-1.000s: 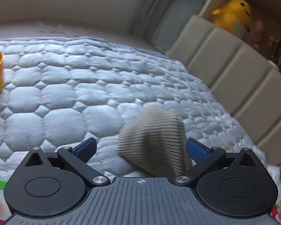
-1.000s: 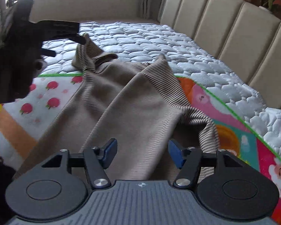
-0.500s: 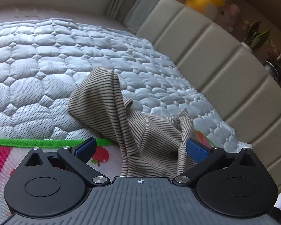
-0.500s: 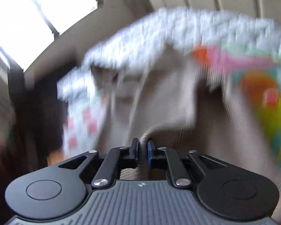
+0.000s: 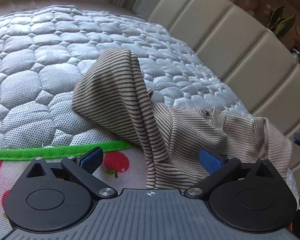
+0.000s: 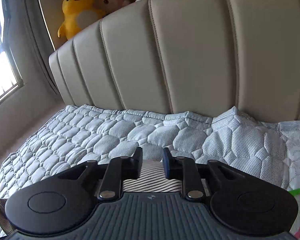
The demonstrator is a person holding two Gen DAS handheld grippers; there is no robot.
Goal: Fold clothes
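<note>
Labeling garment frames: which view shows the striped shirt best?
Left wrist: the striped shirt lies crumpled across quilt and play mat, mostly visible. Right wrist shows only a small striped patch between and beneath its fingers.

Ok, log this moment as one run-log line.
task: fold clothes | left gripper: open, over striped garment | right gripper: part open, fabric between fingers, grip unclear | garment: crumpled on quilted bed

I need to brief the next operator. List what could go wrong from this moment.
1. The right gripper has its jaws partly apart around the striped garment; if no cloth is pinched, it could slip out.
2. The garment lies bunched and twisted across the quilted mattress and play mat, so a fold now would likely trap creases.
3. The left gripper is open, holding nothing.
</note>
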